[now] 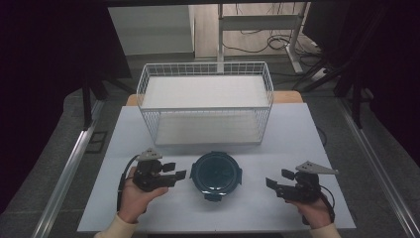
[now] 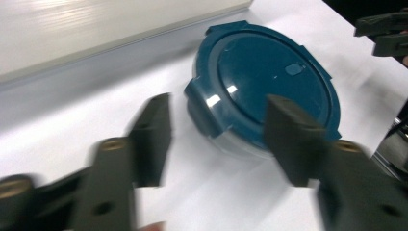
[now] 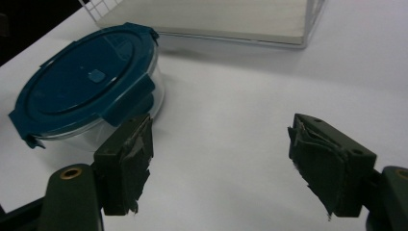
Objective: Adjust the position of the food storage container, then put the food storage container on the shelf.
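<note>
A round clear-glass food container with a dark teal snap-on plastic lid [image 1: 216,173] sits upright on the white tabletop [image 1: 277,210], about midway between the two hand-held grippers and just in front of the white wire basket [image 1: 205,101], which stands at the far half of the table with a pale flat liner in its bottom. The lid is on, its four latch tabs folded down against the glass wall.

Left: the black left gripper [image 1: 175,171], held in the person's left hand [image 1: 133,194], lies close beside the container's left edge, pointing toward it. Its jaws stand spread and unloaded; in the left gripper view [image 2: 216,139] the container [image 2: 262,86] lies just beyond the fingertips, one latch tab showing between them, and nothing is pressed by the pads. That view is motion-blurred.

Right: the black right gripper [image 1: 272,182], held in the person's right hand [image 1: 317,210], is set apart from the container's right edge, with bare tabletop between. Its jaws are likewise parted and carry nothing; in the right gripper view [image 3: 219,154] the worn padded fingertips [image 3: 132,163] frame bare table, with the container [image 3: 86,91] off to the left beyond one jaw and the basket's corner [image 3: 308,29] behind.
</note>
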Available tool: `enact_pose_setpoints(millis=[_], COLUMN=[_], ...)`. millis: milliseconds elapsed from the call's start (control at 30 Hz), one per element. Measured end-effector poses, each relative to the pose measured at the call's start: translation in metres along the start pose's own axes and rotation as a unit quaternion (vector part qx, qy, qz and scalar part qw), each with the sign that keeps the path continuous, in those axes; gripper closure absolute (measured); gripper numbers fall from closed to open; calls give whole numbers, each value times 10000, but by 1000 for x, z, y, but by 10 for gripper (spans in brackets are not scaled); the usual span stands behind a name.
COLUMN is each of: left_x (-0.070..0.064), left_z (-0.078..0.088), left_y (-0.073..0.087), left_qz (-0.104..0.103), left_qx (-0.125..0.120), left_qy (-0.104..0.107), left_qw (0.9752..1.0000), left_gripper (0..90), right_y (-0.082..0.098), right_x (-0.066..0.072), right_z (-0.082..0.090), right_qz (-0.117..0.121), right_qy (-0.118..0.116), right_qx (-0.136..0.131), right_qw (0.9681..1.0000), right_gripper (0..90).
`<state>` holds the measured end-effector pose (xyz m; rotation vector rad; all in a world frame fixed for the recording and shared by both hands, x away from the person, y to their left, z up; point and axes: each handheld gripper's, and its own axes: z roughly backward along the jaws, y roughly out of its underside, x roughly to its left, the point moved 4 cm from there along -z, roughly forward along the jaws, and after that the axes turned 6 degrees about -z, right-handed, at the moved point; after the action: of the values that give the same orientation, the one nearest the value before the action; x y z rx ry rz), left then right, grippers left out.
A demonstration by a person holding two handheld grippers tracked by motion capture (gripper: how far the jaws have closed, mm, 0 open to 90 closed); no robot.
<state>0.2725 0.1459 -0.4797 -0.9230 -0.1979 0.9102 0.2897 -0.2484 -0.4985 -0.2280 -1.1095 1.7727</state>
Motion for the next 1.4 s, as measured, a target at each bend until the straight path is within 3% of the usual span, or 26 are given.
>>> enact_pose_setpoints(millis=[100,200,467,633,833,1033,1233,1333,1400], left_x=[2,7,7,8,9,10,10,10,9], left_z=[4,9,14,15,10,9,-2,-12,-20], left_y=[5,13,10,9,8,4,-4,-9,-13], left_qz=[16,109,233,349,411,553,656,684,782], left_qx=[1,-17,-136,-197,-144,-163,-86,24,43], left_qy=[-77,-59,-112,1,174,343,542,581,734], left_qw=[10000,9999,9996,9992,9989,9977,9963,9960,9942], left_gripper=[306,286,226,194,181,172,156,147,146], right_y=[0,2,2,2,0,-6,-8,-13,-16], right_x=[2,5,7,11,20,30,37,48,54], right_z=[0,-1,0,0,-2,-8,-22,-36,-43], right_qz=[46,118,131,74,-89,-424,-647,-776,-796], right_qy=[-47,-77,-148,-173,-294,-426,-379,-454,-507], right_qx=[0,24,18,30,35,65,188,322,413], right_qw=[10000,9999,9998,9998,9995,9982,9970,9954,9947], right_gripper=[231,231,225,221,189,168,154,136,126])
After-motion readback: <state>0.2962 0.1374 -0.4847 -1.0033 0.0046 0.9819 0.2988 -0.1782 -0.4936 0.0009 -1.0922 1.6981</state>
